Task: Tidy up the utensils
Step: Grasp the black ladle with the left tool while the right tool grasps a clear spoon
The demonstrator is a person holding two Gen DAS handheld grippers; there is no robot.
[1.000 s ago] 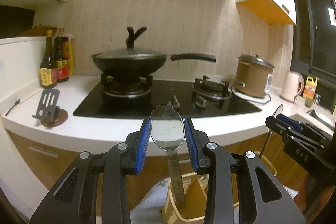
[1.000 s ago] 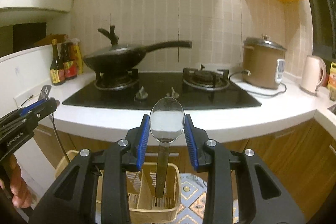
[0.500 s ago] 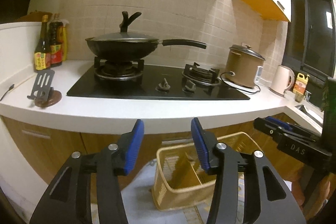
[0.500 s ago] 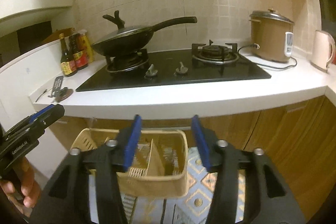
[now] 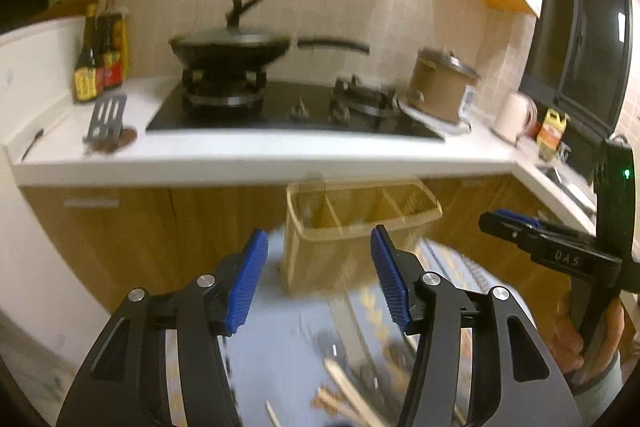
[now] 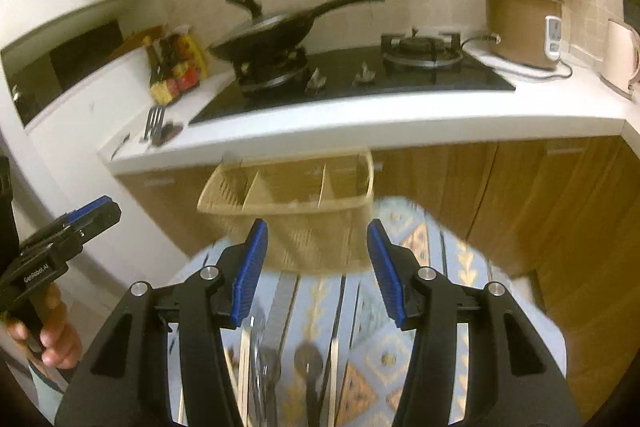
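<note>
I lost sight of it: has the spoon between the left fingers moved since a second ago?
Yes. The left gripper has just been opening and is empty; the spoon is gone from in front of the stove. Its present place is unclear.

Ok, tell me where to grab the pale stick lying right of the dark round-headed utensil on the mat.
Take the pale stick mid-shaft, from above, with the right tool, just opened and empty, across it. It lies flat on the mat, thin and running away from the camera, so a grip likely closes on its long sides.

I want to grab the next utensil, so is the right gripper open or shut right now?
Open. The right gripper has its blue pads spread apart with nothing between them; its jaws have just been opening. The caddy sits beyond them.
</note>
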